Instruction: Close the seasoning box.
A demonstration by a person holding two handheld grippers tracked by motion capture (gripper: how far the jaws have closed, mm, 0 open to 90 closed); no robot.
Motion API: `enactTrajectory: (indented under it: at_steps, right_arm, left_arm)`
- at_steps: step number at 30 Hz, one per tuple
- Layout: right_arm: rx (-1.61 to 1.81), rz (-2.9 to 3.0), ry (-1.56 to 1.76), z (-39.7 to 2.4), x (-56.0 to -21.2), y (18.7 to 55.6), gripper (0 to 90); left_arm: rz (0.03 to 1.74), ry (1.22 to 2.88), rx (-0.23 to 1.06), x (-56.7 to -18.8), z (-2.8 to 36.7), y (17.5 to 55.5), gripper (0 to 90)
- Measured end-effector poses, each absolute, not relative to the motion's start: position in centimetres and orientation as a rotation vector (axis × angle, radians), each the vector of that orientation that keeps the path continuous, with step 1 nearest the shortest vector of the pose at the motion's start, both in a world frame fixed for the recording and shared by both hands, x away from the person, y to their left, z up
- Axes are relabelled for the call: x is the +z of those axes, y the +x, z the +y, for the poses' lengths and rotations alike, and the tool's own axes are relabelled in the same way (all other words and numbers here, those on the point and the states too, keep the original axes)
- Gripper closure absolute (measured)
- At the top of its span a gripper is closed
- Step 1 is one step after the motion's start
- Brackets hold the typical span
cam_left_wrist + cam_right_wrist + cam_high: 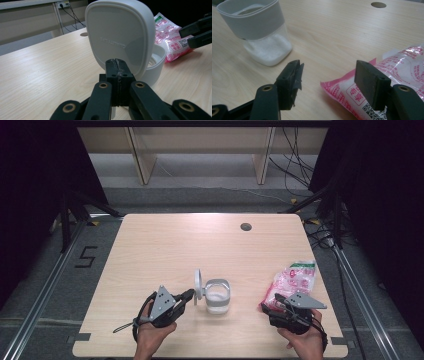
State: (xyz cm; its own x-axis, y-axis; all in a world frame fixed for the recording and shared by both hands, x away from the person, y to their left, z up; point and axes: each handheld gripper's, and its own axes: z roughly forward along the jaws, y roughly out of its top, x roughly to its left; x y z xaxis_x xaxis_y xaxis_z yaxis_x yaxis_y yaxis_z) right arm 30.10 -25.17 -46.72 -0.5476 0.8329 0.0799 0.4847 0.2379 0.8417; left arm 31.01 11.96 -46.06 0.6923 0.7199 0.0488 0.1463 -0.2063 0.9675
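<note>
With the jar (218,296) at table (165,245) centre as reference, the left claw (190,294) sits closed beside its raised lid (198,285), while the right claw (274,304), jaws apart, straddles the near corner of the bag (294,281) lying right of the jar.

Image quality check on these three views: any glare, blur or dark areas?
High view: glare washes out the far part of the table, both side margins nearly black. Left gripper view: the lid is sharp, the sachet bag slightly soft. Right gripper view: the right gripper is blurred, the container clearer.
</note>
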Motion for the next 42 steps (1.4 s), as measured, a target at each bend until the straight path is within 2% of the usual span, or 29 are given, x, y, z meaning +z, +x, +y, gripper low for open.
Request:
enactTrajectory:
  at_steps: [42]
  right_arm:
    - [1.241, 2.163, 1.192, -25.0, -47.1, 28.7, 38.7]
  left_arm:
    - [0.666, 1.745, 0.653, -44.9, 11.5, 30.8, 88.9]
